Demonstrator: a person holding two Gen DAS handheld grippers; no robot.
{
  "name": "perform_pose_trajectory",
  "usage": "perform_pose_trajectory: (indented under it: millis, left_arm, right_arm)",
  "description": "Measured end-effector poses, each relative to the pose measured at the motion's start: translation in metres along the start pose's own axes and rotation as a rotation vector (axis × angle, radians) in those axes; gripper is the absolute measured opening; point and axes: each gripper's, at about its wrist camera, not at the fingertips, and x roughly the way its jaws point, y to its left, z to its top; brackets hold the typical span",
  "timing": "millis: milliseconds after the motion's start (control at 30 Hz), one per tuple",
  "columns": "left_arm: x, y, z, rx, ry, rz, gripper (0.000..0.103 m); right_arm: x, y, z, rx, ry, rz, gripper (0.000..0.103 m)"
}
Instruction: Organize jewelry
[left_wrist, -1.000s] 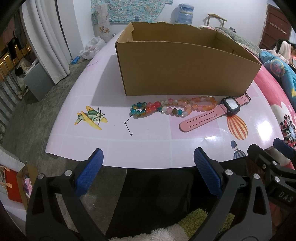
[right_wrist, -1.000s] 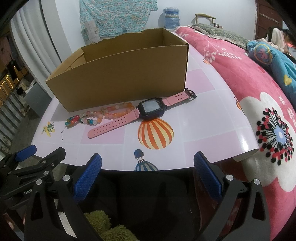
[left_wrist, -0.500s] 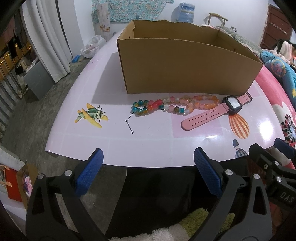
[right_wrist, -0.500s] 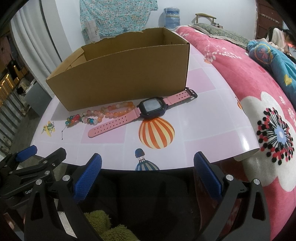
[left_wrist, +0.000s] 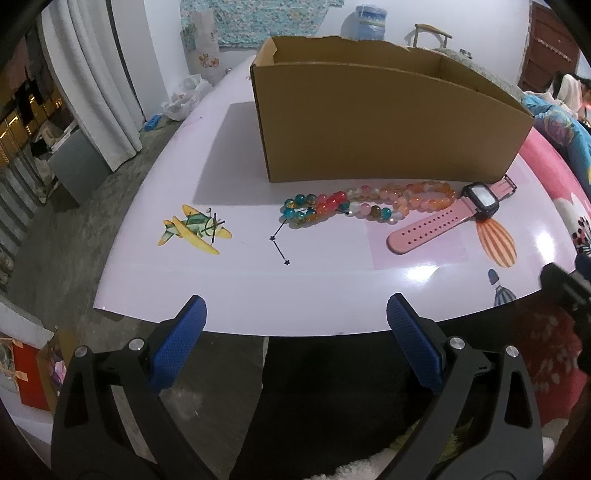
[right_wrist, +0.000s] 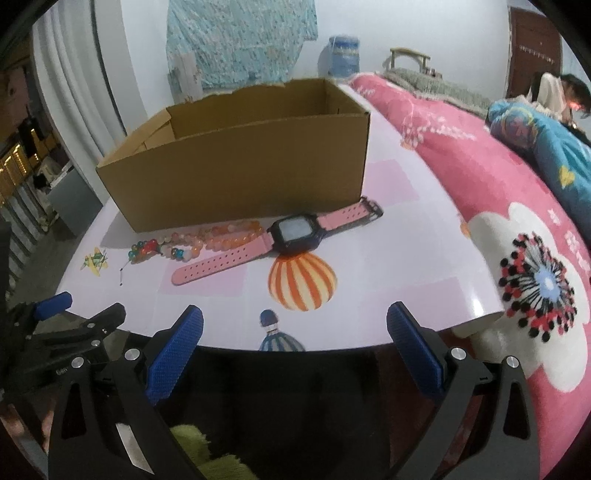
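Note:
A string of coloured beads (left_wrist: 369, 205) lies on the table in front of an open cardboard box (left_wrist: 384, 122). A pink watch (left_wrist: 450, 218) with a dark face lies just right of the beads. Beads (right_wrist: 199, 242), watch (right_wrist: 280, 238) and box (right_wrist: 240, 162) also show in the right wrist view. My left gripper (left_wrist: 295, 332) is open and empty at the table's near edge, in front of the beads. My right gripper (right_wrist: 295, 336) is open and empty at the near edge, in front of the watch.
The table (left_wrist: 229, 280) has a glossy pale pink top with printed airplane (left_wrist: 194, 229) and balloon (right_wrist: 301, 280) pictures. A pink flowered bedspread (right_wrist: 517, 221) lies to the right. Curtains (left_wrist: 96, 81) and floor are to the left.
Both grippers have moved forward a little toward the table; beads, watch and box look slightly nearer. Nothing on the table has moved.

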Motion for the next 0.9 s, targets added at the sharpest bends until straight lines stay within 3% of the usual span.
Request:
perform_pose_trajectory:
  millis: [200, 433, 567, 633, 767, 800, 833, 900]
  left_arm:
    - [0.007, 0.005, 0.007, 0.038, -0.001, -0.078, 0.095]
    - [0.007, 0.017, 0.018, 0.062, -0.076, -0.284, 0.095]
    - [0.011, 0.019, 0.028, 0.076, -0.075, -0.271, 0.095]
    - [0.011, 0.024, 0.033, 0.081, -0.111, -0.249, 0.095]
    - [0.01, 0.024, 0.041, 0.152, -0.182, -0.189, 0.094]
    - [0.011, 0.024, 0.042, 0.179, -0.194, -0.181, 0.088]
    - [0.012, 0.022, 0.044, 0.201, -0.195, -0.178, 0.072]
    - [0.02, 0.016, 0.047, 0.258, -0.169, -0.173, 0.06]
  right_arm:
    - [0.004, -0.011, 0.002, -0.014, 0.006, -0.006, 0.097]
    - [0.011, -0.01, 0.024, -0.002, 0.014, 0.053, 0.097]
    - [0.018, 0.003, 0.041, -0.015, 0.003, 0.141, 0.097]
    - [0.024, 0.011, 0.049, -0.031, 0.004, 0.18, 0.096]
    - [0.043, 0.031, 0.06, -0.068, 0.026, 0.245, 0.084]
    - [0.046, 0.033, 0.062, -0.073, 0.036, 0.255, 0.078]
    - [0.052, 0.038, 0.064, -0.079, 0.053, 0.269, 0.074]
    - [0.062, 0.046, 0.067, -0.088, 0.078, 0.291, 0.069]
